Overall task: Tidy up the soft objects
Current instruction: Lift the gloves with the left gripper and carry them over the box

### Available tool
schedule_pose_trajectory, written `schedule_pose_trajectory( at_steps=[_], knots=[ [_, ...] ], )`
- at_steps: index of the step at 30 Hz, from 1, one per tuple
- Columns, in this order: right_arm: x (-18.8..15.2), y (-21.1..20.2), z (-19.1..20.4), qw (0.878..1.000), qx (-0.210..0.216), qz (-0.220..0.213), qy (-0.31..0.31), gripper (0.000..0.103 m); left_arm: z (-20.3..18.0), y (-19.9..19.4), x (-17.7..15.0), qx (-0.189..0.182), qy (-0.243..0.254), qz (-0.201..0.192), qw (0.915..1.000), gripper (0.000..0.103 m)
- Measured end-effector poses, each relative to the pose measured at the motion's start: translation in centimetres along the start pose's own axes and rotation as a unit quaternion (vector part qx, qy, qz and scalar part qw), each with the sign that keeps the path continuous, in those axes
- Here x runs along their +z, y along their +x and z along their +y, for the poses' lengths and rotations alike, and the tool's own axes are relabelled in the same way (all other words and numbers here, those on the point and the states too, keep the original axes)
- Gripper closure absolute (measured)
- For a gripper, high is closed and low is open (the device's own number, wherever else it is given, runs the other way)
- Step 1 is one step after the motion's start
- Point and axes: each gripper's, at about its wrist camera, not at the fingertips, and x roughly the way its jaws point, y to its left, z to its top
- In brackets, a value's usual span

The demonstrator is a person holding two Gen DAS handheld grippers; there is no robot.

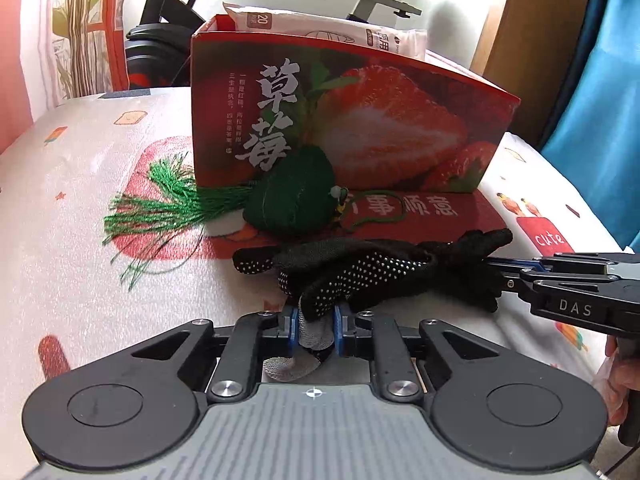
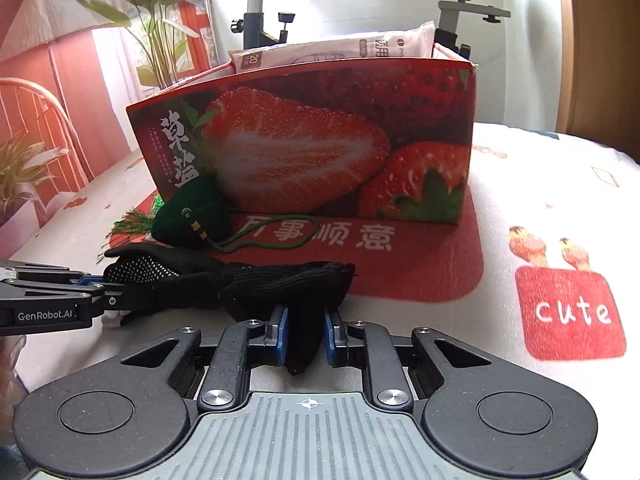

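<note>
the black glove (image 1: 360, 272) lies limp on the bed (image 1: 80, 280) in front of the strawberry box (image 1: 352, 120). left gripper (image 1: 316, 326) jaws are pinched on its grey fingertip end, right gripper (image 2: 306, 334) jaws are pinched on the cuff end. it looks light, floppy and grippy, so holding both ends should keep it spread.

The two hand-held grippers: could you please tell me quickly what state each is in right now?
Left hand-held gripper: closed on the black dotted glove.
Right hand-held gripper: closed on the same glove's dark knit end.
</note>
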Motion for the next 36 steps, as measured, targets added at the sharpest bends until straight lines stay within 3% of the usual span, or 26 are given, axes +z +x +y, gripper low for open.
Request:
schedule_pose_trajectory(
  at_steps=[9,16,26,32,34,36],
  knots=[
    [-1.2,-1.3,0.1,1.000,0.014,-0.001,0.013,0.093,-0.4,-2.1,-1.9,-0.005,-0.006,-0.004,1.0000,0.087],
    [-1.5,-1.3,-0.1,0.999,0.040,-0.013,0.035,0.076,-0.1,-2.0,-2.2,-0.002,-0.008,-0.001,1.0000,0.087],
    [-1.6,-0.5,-0.8,0.997,0.042,-0.024,0.059,0.064,-0.4,-1.8,-2.3,0.004,-0.002,-0.003,1.0000,0.086],
    [-1.7,-0.3,-0.2,0.998,0.050,-0.020,0.040,0.073,-0.4,-1.9,-2.4,0.006,0.000,-0.004,1.0000,0.086],
    [-1.8,-0.4,-0.1,0.998,0.040,-0.021,0.033,0.089,-0.4,-1.9,-2.4,0.005,-0.001,-0.004,1.0000,0.086],
    [-2.0,-0.6,0.1,0.999,0.036,-0.030,0.025,0.092,-0.2,-1.9,-2.4,0.002,-0.010,-0.005,0.9999,0.087]
  ],
)
